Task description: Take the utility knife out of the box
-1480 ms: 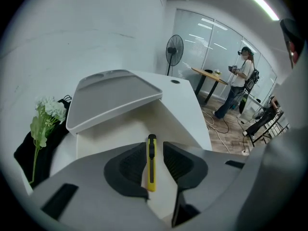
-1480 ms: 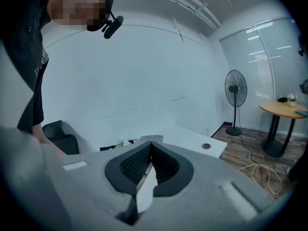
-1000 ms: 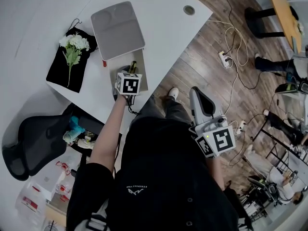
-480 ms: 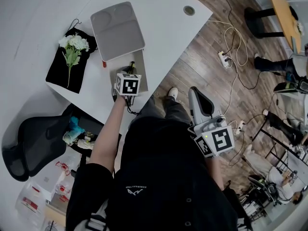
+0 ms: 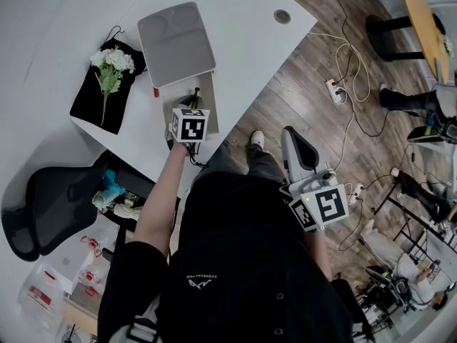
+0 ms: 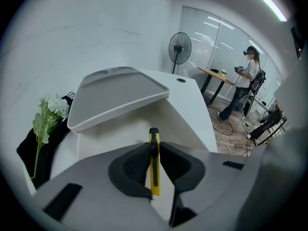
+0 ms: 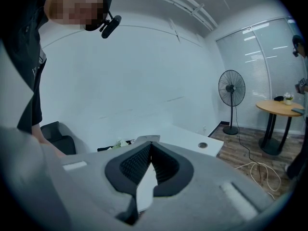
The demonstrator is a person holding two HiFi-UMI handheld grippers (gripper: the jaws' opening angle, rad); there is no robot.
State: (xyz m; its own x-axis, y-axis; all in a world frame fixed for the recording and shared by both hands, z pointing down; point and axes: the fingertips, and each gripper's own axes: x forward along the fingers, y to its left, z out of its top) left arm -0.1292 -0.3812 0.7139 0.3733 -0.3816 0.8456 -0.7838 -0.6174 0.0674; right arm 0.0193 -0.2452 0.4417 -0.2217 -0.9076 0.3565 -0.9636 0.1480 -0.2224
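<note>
As before, utility knife (image 6: 154, 177) in left tool (image 6: 153, 146)

My right gripper (image 7: 150, 146) points across the room, its jaws pressed tip to tip with nothing between them. Beyond lies a white table (image 7: 190, 138) and, further right, a standing fan (image 7: 231, 89) and a round wooden table (image 7: 281, 106).

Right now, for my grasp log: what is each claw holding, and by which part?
The left claw is shut on the yellow utility knife, pinching its body just behind the dark far end. The right claw is shut, holding nothing.
</note>
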